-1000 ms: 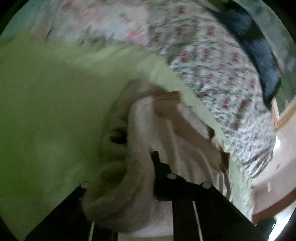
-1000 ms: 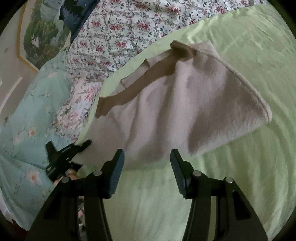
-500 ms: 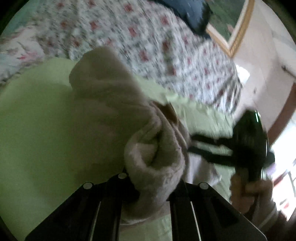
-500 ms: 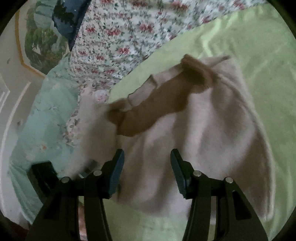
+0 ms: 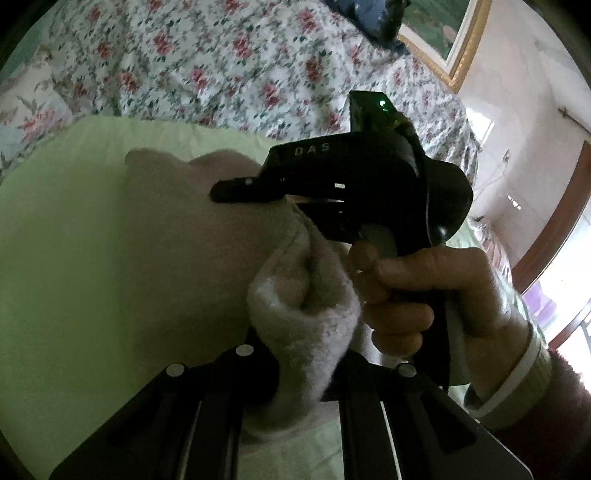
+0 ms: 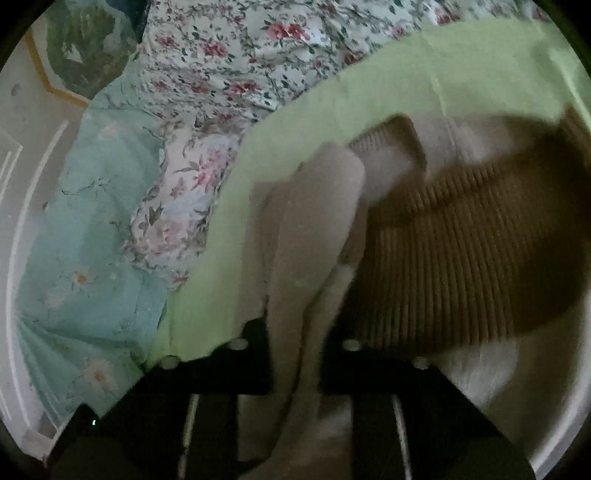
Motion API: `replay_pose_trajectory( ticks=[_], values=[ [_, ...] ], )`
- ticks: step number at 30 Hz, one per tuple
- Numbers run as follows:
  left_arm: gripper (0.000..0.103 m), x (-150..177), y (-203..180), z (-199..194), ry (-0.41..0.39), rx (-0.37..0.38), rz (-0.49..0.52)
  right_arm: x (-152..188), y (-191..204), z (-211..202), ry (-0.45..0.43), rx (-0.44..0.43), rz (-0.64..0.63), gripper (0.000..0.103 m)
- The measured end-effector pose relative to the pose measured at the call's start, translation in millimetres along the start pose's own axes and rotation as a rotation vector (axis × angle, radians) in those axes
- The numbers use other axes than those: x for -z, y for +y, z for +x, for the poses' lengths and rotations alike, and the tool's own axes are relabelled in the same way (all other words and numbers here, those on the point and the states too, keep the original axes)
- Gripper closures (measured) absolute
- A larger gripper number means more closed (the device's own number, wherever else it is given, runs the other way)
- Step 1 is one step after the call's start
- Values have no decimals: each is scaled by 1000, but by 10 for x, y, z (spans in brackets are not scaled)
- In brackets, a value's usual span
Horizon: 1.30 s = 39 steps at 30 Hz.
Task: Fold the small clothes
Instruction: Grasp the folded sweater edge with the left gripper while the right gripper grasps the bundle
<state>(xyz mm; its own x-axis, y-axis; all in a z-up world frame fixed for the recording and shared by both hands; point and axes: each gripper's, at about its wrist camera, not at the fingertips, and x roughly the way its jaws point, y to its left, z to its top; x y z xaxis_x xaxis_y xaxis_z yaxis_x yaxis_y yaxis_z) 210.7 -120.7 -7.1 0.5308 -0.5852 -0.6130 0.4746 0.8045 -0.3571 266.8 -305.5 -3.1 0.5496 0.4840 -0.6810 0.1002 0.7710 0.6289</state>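
Note:
A beige fleece garment (image 5: 184, 229) with a brown ribbed band (image 6: 461, 236) lies on a light green sheet (image 5: 74, 240). My left gripper (image 5: 301, 354) is shut on a bunched fold of the garment, which bulges up between its fingers. In the left wrist view a hand (image 5: 424, 288) holds my right gripper (image 5: 221, 194), whose tips rest on the garment just beyond that fold. In the right wrist view my right gripper (image 6: 295, 343) is closing, and a ridge of the beige garment (image 6: 317, 206) fills the narrow gap between its fingers.
A floral quilt (image 5: 221, 55) lies beyond the green sheet (image 6: 424, 74). Teal flowered bedding (image 6: 92, 221) lies to its left in the right wrist view. A dark blue cloth (image 5: 362, 14) and a gold-framed picture (image 5: 443, 37) are at the back.
My right gripper has moved in over the garment, right beside the left one, and its jaws have narrowed onto a fold. The left gripper rolled upright, still gripping its bunch.

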Motion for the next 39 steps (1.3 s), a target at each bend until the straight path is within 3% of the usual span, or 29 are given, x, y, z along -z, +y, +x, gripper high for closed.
replay_pose_trajectory(
  ticks=[5, 10, 14, 17, 23, 28, 31, 32, 33, 36, 39],
  values=[
    [95, -250, -440, 24, -27, 108, 31, -168, 188, -628, -96, 9, -129, 86],
    [94, -312, -950, 520, 36, 182, 54, -267, -102, -1210, -136, 100, -158, 86],
    [94, -170, -1066, 1028, 136, 195, 24, -225, -672, -1271, -97, 203, -110, 86],
    [94, -35, -1055, 1252, 184, 189, 2, -138, -991, -1222, -86, 214, -67, 87],
    [92, 90, -1091, 1345, 213, 194, 23, -27, -1126, -1206, -103, 234, -70, 86],
    [72, 106, -1093, 1229, 247, 241, 15, 38, -1115, -1249, -107, 284, -82, 86],
    [46, 146, -1067, 1011, 253, 260, 16, 90, -1135, -1283, -118, 312, -67, 81],
    [33, 157, -1041, 924, 252, 256, 17, 111, -1162, -1314, -125, 341, -48, 69],
    [27, 177, -997, 777, 242, 258, 18, 130, -1183, -1345, -126, 368, -34, 62],
    [19, 172, -852, 448, 204, 245, 14, 231, -1203, -1494, -144, 411, 1, 49],
    [13, 99, -564, 158, 157, 193, -21, 332, -1177, -1632, -174, 400, 10, 35]
  ],
)
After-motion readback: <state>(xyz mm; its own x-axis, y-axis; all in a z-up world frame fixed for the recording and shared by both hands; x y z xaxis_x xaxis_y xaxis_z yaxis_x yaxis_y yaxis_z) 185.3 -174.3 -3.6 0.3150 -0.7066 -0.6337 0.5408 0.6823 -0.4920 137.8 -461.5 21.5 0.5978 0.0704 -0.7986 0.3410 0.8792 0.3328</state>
